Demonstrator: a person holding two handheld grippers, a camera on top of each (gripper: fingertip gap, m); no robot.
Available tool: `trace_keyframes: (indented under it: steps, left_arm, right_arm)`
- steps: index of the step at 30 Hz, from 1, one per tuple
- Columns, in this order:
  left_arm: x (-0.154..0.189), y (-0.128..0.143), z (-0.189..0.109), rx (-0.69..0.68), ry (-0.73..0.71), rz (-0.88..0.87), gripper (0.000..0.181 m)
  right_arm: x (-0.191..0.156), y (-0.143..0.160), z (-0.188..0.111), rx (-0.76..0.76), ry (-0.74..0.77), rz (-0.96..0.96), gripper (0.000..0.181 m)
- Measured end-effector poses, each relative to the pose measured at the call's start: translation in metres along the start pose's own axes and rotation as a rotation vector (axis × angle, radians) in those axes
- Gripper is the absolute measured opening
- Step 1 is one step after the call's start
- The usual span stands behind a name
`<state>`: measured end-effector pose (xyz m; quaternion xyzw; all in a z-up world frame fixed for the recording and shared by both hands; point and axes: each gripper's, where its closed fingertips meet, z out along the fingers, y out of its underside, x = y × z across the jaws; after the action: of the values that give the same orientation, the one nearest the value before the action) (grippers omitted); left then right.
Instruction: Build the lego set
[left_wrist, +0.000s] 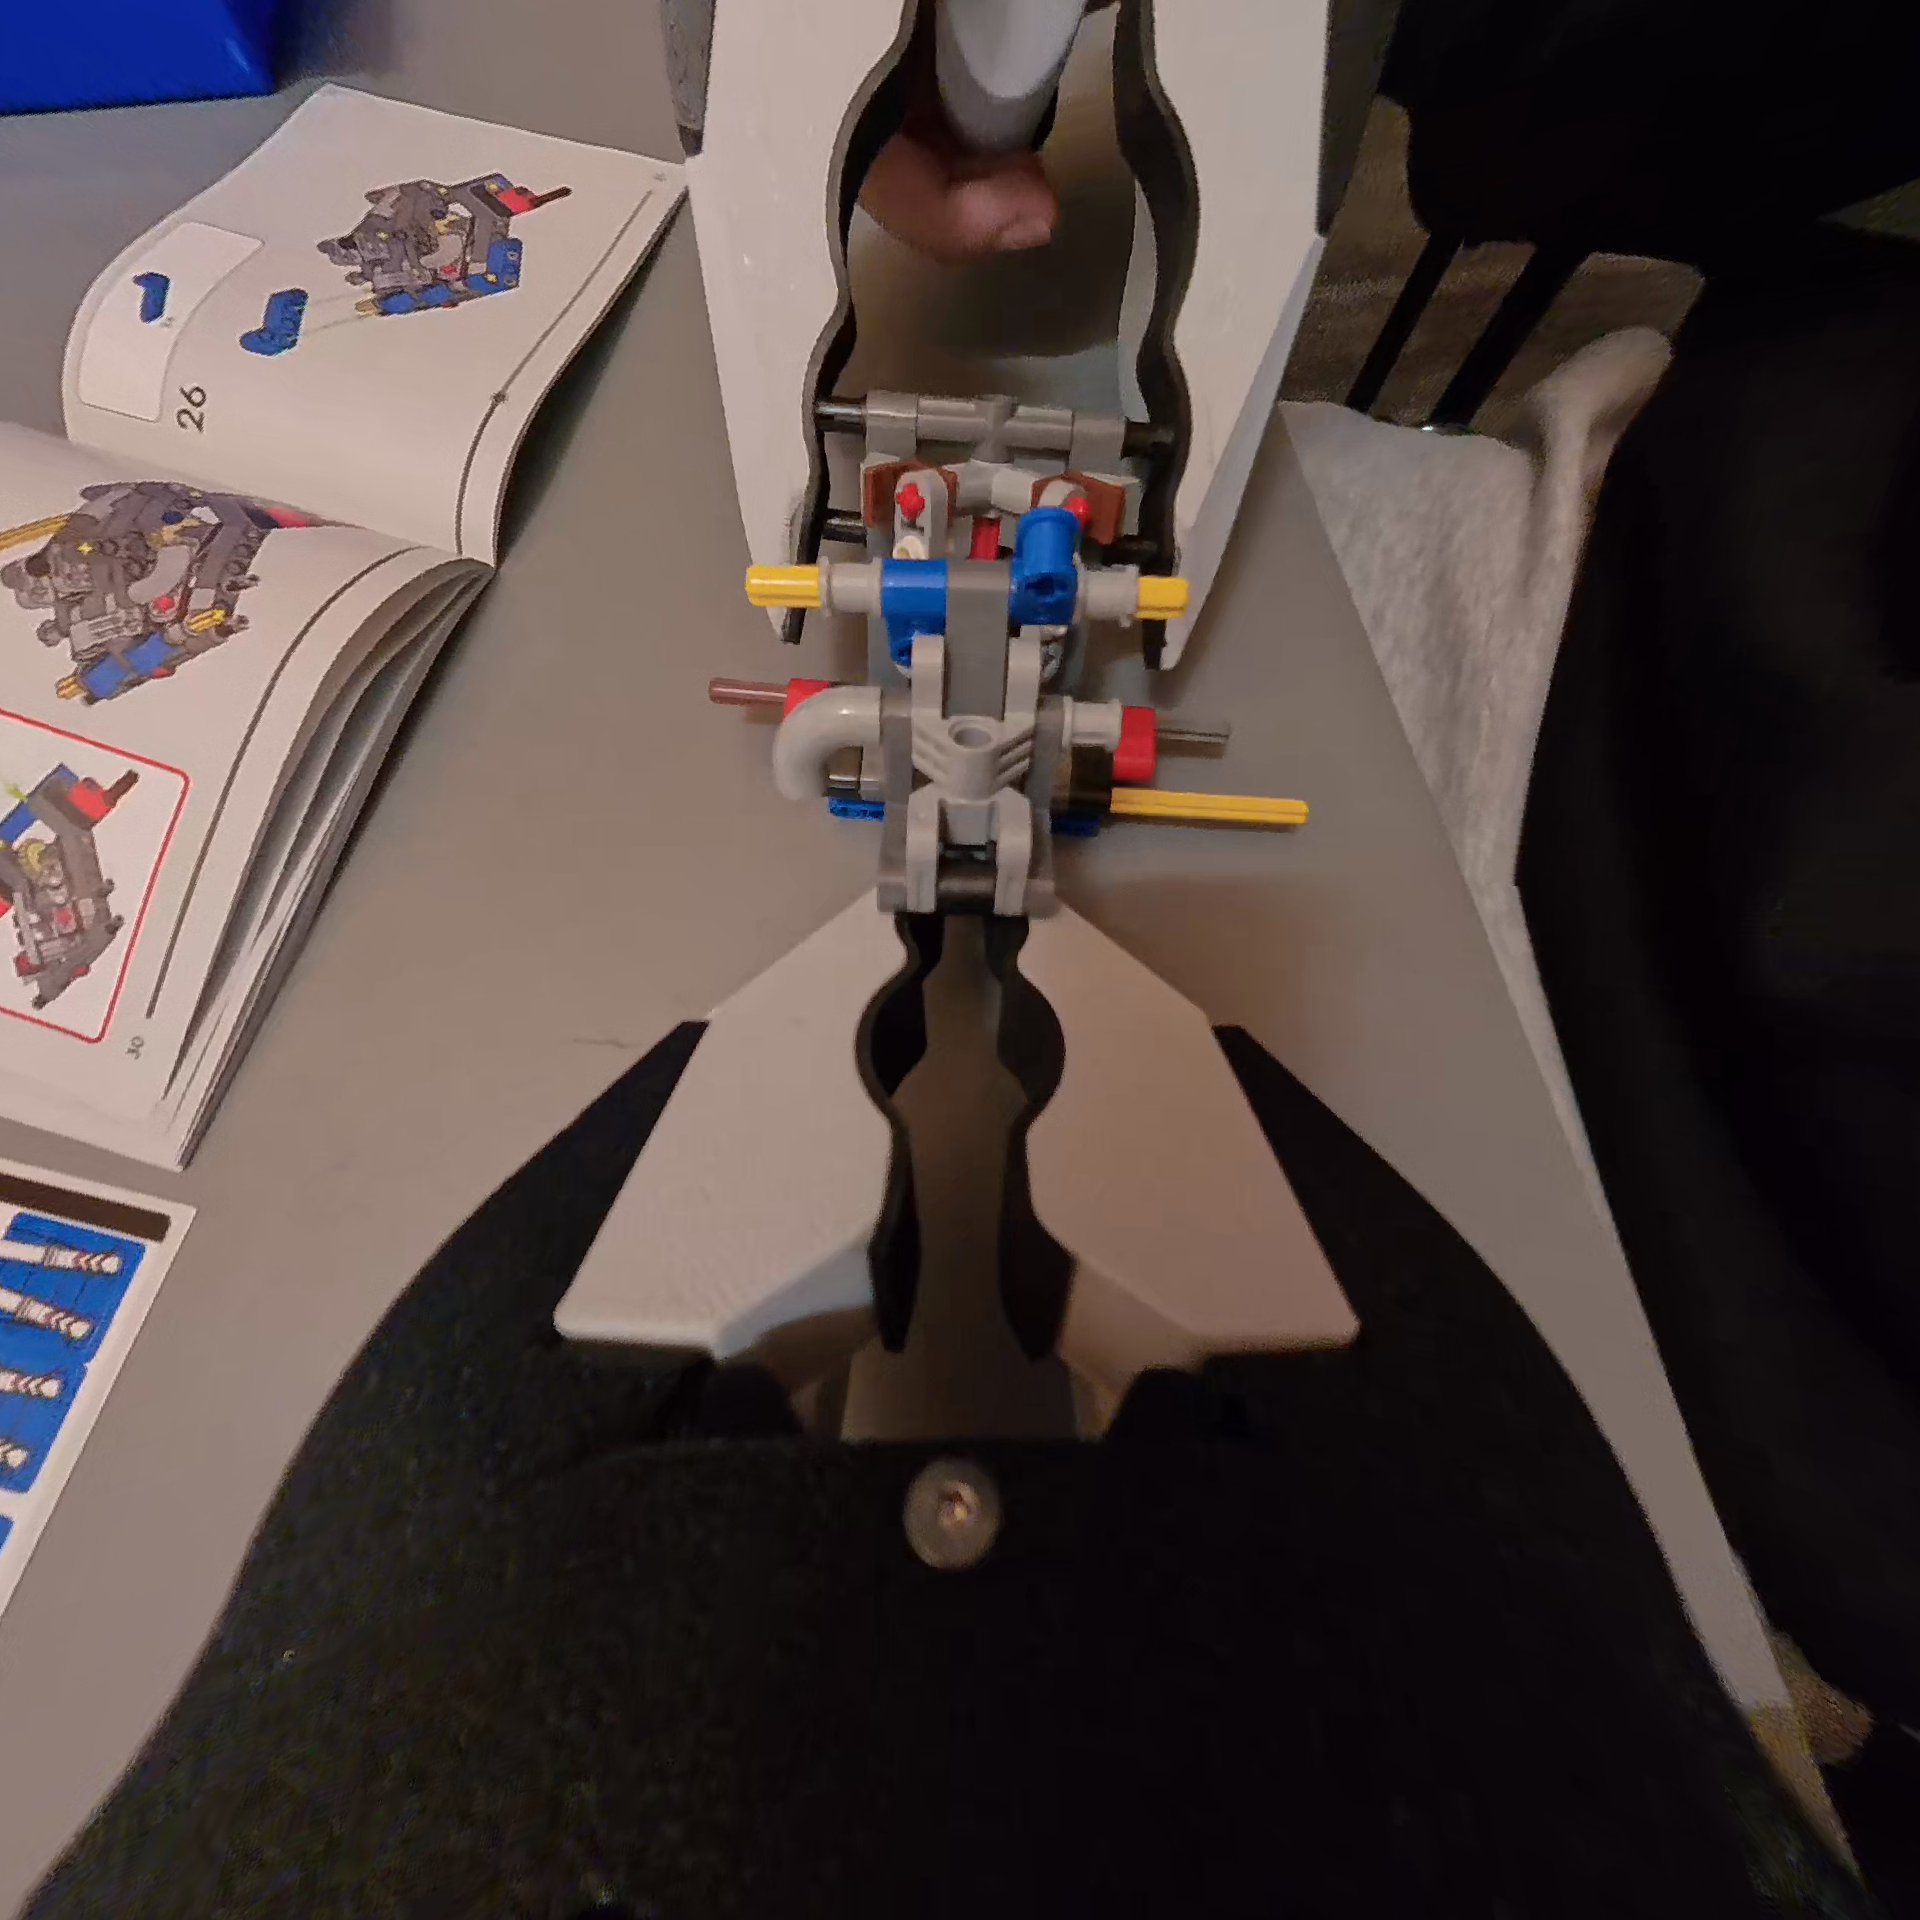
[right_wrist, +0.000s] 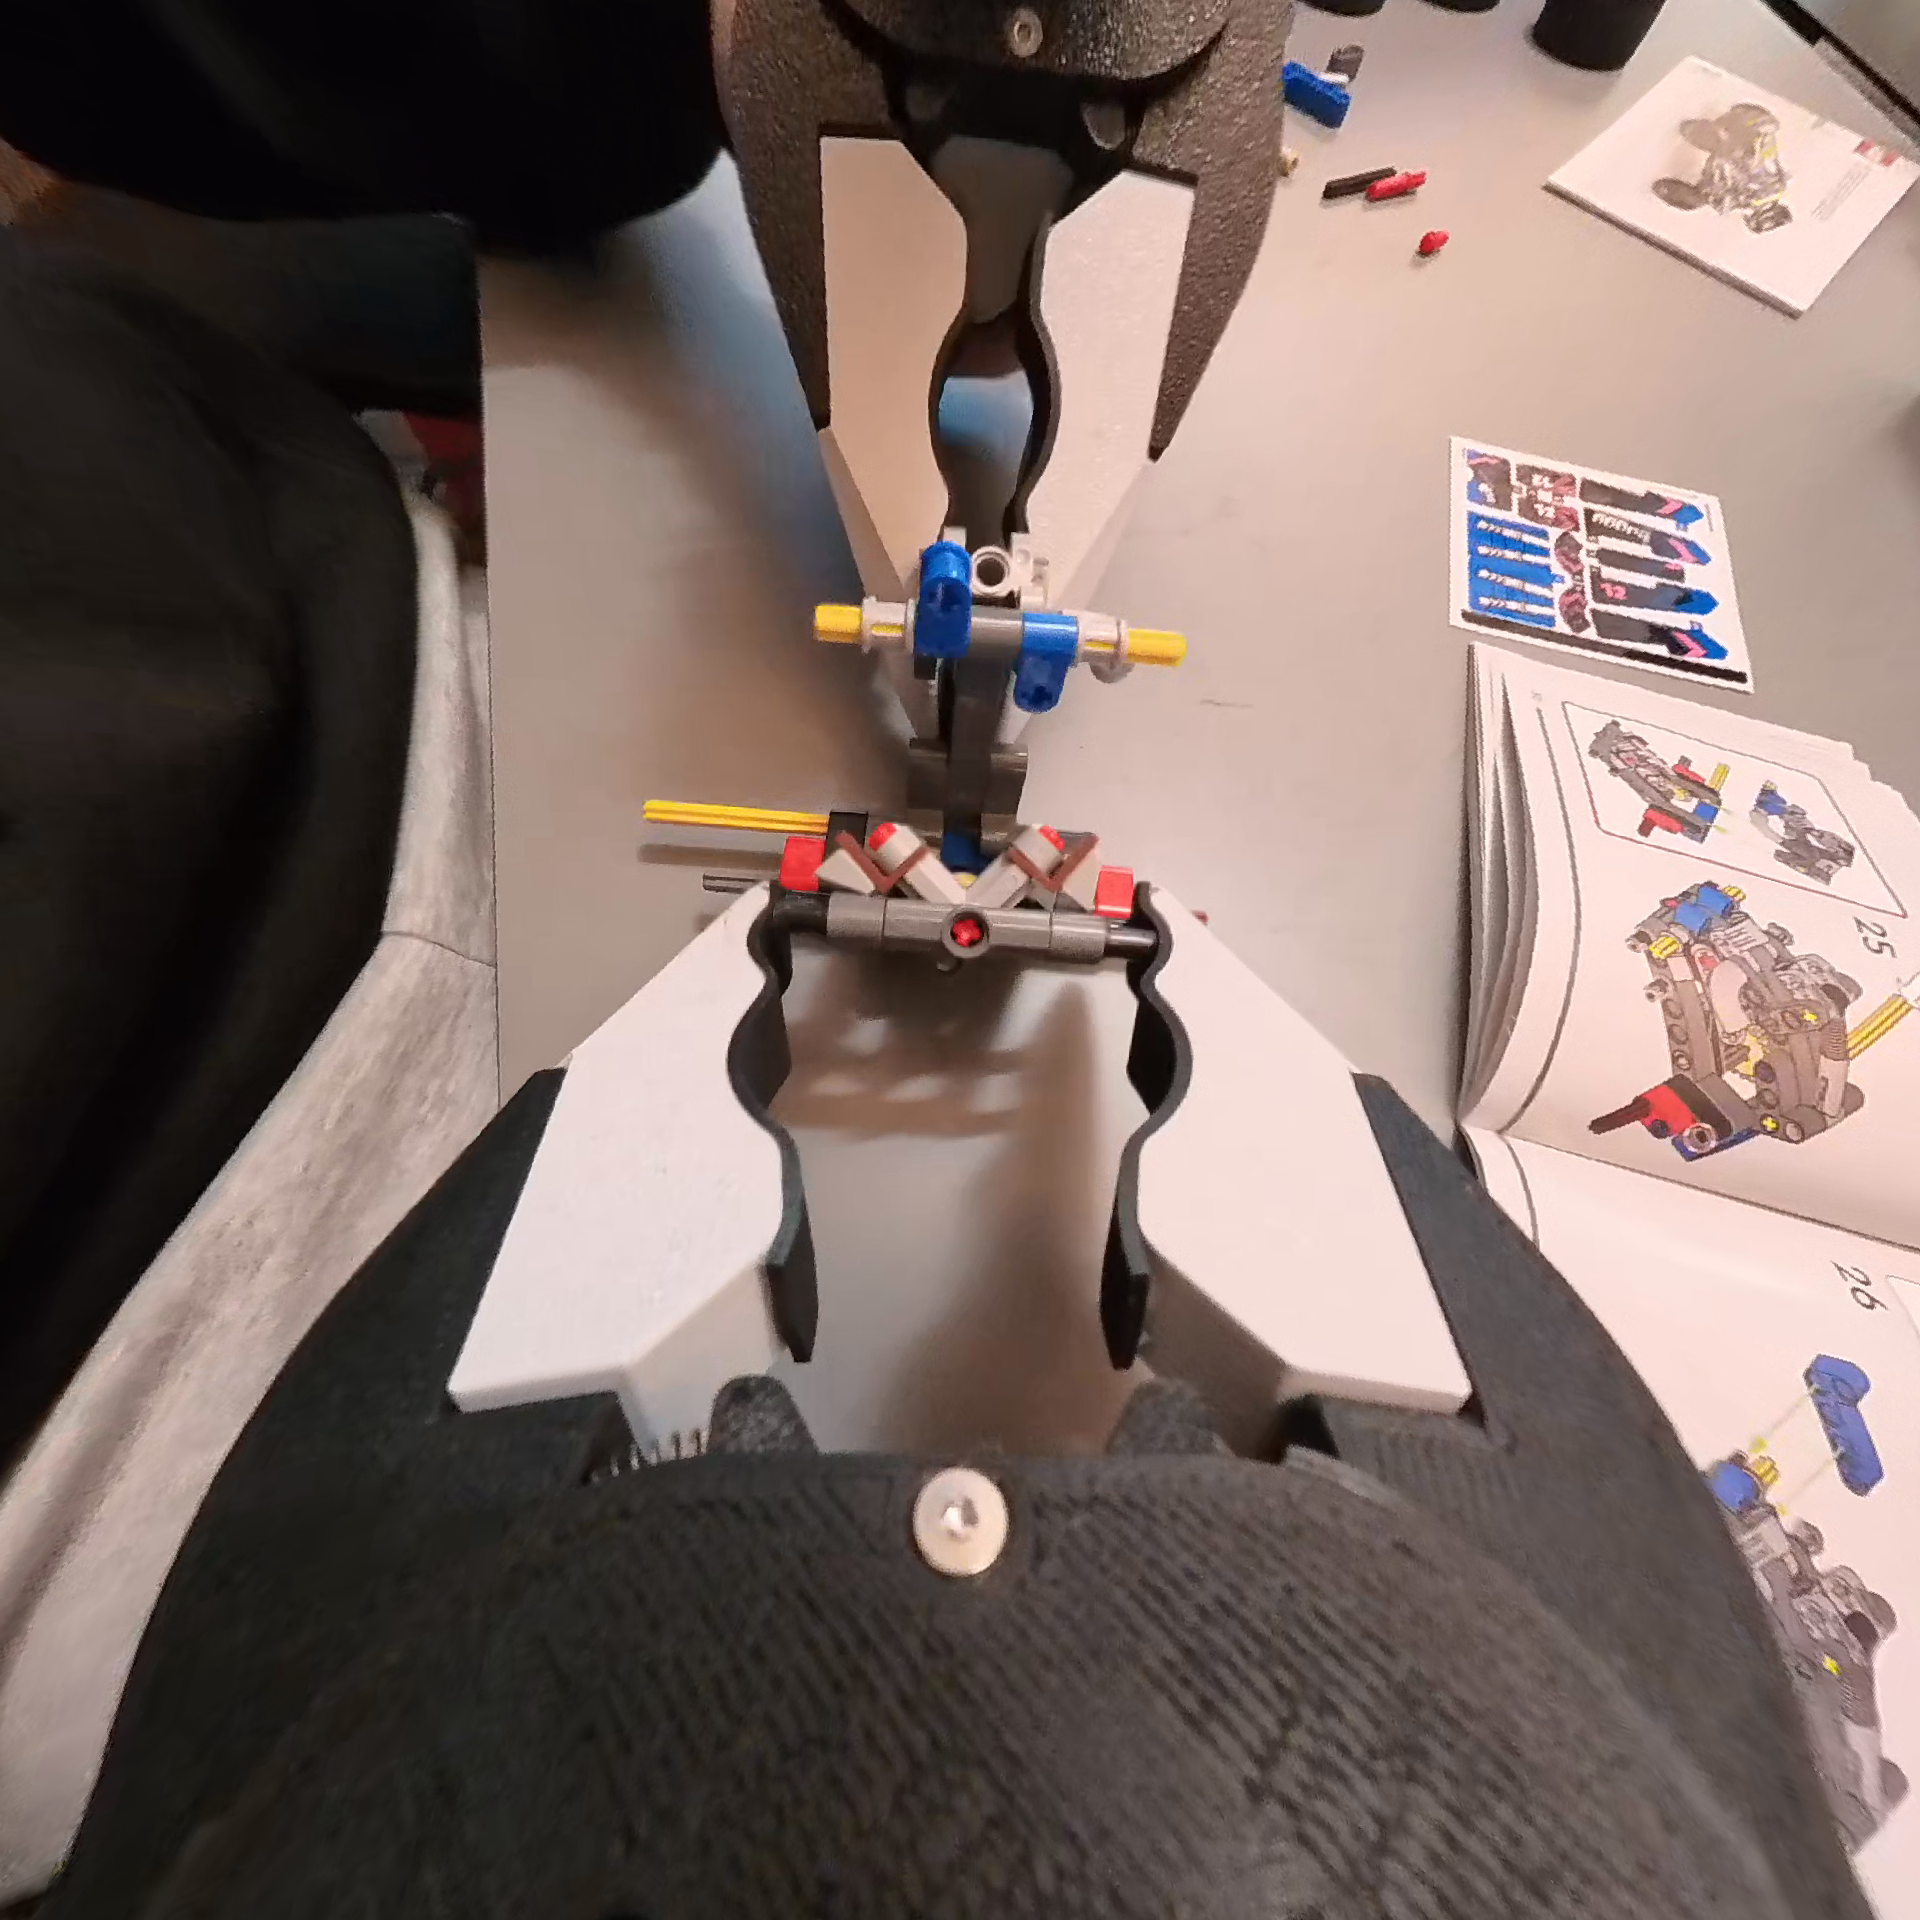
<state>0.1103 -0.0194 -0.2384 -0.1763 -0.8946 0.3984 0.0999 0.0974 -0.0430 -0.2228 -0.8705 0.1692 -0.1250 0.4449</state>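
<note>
A part-built lego assembly (left_wrist: 971, 727) of grey beams, blue connectors, red bushes and yellow axles hangs above the grey table (left_wrist: 582, 831), held at both ends. My left gripper (left_wrist: 961, 920) is shut on its narrow grey end. My right gripper (right_wrist: 961, 925) is closed wide on the other end, its fingertips (right_wrist: 769, 920) against a grey cross bar with black axle ends. The assembly also shows in the right wrist view (right_wrist: 971, 727). The two grippers face each other: the right one shows in the left wrist view (left_wrist: 982, 582), the left one in the right wrist view (right_wrist: 982, 530).
An open instruction booklet (left_wrist: 260, 623) and a blue sticker sheet (left_wrist: 62, 1351) lie on the table; both show in the right wrist view (right_wrist: 1714, 987) (right_wrist: 1590, 561). Loose red and black pins (right_wrist: 1371, 185), a blue piece (right_wrist: 1314, 94) and a leaflet (right_wrist: 1745, 187) lie farther back. Grey cloth (right_wrist: 260, 1143) covers the table edge. The tips of one gripper are about 4 cm away from the tips of the other.
</note>
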Motion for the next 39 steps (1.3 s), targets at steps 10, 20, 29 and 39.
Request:
trace_keyframes:
  steps: [10,20,29,39]
  left_arm:
    - [0.001,-0.003,0.002,-0.093,-0.012,-0.001,0.004]
    - [0.002,-0.006,0.002,-0.272,-0.039,0.004,0.004]
    - [0.003,-0.006,0.001,-0.298,-0.072,-0.018,0.004]
    - [0.003,-0.003,0.003,-0.108,-0.078,-0.025,0.004]
  right_arm:
    - [0.003,0.006,-0.016,-0.029,0.126,0.01,0.087]
    - [-0.005,-0.009,-0.02,-0.113,0.342,-0.059,0.12]
    - [-0.001,-0.01,0.01,-0.221,0.022,0.041,0.117]
    - [-0.007,-0.004,0.019,-0.307,-0.014,-0.042,0.104]
